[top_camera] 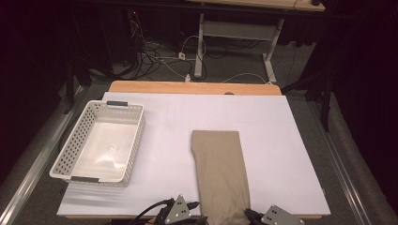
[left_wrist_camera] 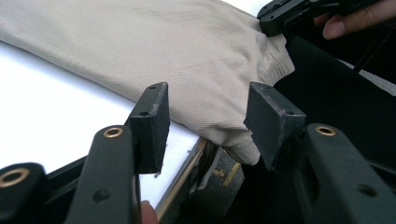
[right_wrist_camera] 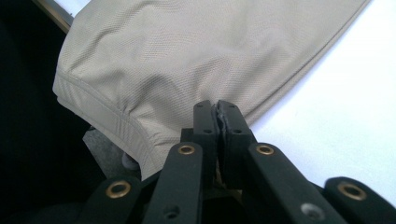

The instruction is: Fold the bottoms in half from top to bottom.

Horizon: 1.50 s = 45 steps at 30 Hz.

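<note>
beige cloth (top_camera: 219, 173) on table edge, right gripper (right_wrist_camera: 218, 112) clenched on hem, left gripper (left_wrist_camera: 205, 112) released

The desk (top_camera: 281, 140) has a white top, with a strip of bare wood along its far edge. Two things lie directly on it. A white perforated basket (top_camera: 77, 140) stands at the left side, empty, its long side running from near to far. A tan cloth (top_camera: 220, 173), folded into a long strip, lies flat right of centre, well apart from the basket. Its far end sits square near the middle of the desk, and its near end hangs over the near edge.
</note>
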Available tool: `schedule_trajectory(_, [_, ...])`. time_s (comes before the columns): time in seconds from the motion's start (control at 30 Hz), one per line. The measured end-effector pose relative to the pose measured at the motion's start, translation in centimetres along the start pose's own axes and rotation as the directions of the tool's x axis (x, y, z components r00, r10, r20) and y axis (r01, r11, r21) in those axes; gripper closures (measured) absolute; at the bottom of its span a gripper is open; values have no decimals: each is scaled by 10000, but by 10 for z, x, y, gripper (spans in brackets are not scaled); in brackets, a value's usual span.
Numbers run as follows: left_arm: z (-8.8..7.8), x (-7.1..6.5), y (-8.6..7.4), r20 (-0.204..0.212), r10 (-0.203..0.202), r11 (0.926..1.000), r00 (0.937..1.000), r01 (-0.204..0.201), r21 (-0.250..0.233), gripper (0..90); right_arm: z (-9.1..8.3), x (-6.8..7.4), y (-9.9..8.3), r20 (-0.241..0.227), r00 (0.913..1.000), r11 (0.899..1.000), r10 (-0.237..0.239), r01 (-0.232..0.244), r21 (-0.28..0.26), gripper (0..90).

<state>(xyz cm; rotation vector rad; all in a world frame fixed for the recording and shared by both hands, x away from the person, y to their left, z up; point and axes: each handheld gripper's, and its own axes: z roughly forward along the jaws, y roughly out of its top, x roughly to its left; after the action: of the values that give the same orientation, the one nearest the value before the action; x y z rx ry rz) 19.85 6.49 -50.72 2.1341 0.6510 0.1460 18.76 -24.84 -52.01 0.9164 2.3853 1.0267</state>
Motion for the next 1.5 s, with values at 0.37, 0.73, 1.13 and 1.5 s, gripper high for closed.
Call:
schedule_trajectory(0.37, [0,2,0,1,-65,10000,10000,65,9,453,-15,-8,-4,-103,9981,9972,609,-613,-433,890])
schedule_trajectory(0.73, [1,20,3,-33,-153,9981,9999,151,-603,348,-10,-16,-2,-675,9898,9891,1257,-1302,-681,623])
schedule_trajectory(1.13, [22,93,33,-664,-1614,9865,9847,1591,-387,130,29,-60,33,-701,9719,9667,2248,-2315,-1090,260])
schedule_trajectory(1.5, [53,145,54,-1688,-2468,9667,9543,2547,265,52,87,-108,74,-262,9629,9630,2686,-2690,-148,191])
